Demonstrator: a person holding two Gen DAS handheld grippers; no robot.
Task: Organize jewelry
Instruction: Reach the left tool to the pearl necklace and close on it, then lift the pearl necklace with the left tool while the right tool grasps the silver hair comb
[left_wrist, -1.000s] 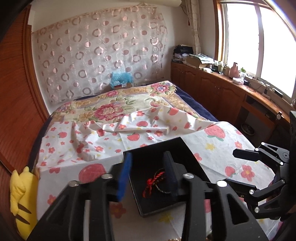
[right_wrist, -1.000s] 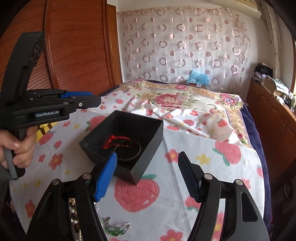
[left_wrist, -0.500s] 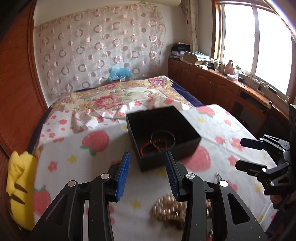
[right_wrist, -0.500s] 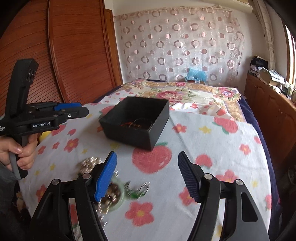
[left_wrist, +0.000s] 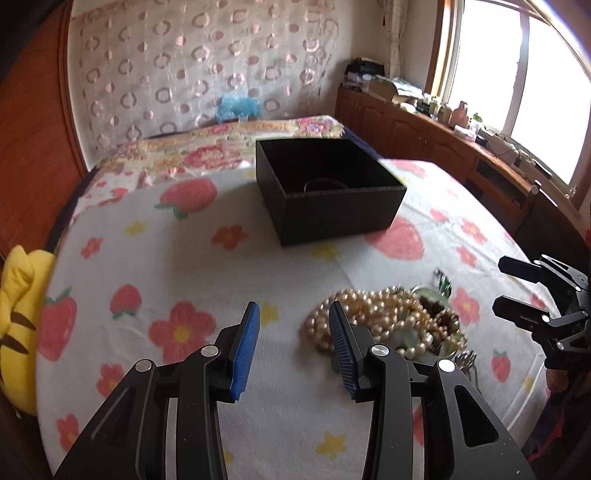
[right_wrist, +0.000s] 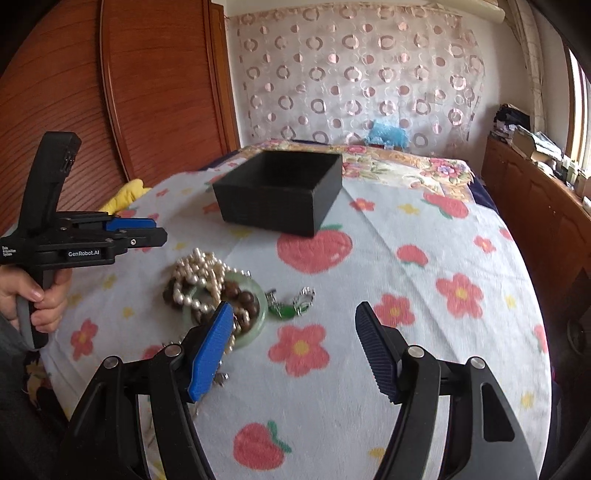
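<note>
1. Since the earlier frames you have drawn both grippers back from the box (left_wrist: 325, 188); the jewelry pile (right_wrist: 214, 291), then mostly out of view, now lies just ahead of them on the bed (right_wrist: 406, 295).
2. Little is done, judging by this: one dark ring lies on the box floor in the left view, and the pile is still outside it. The rest of the box interior is hidden.
3. The pile: a rope of round, cream, glossy pearls (left_wrist: 373, 314) tangled with dark brown wooden beads (right_wrist: 240, 295) over a smooth pale-green bangle (right_wrist: 258, 314). Just beside it sits a small silver piece with a green stone (right_wrist: 288, 306).
4. The box is matte black, square, open-topped and stiff-walled, well apart from the pile.
5. Your left gripper (left_wrist: 291, 347) stands partly open and empty, its right pad over the pearls' edge in the view; whether it touches them I cannot tell. Your right gripper (right_wrist: 295, 354) gapes wide and empty, near the bangle.
6. The sheet is soft cotton printed with strawberries and flowers.
</note>
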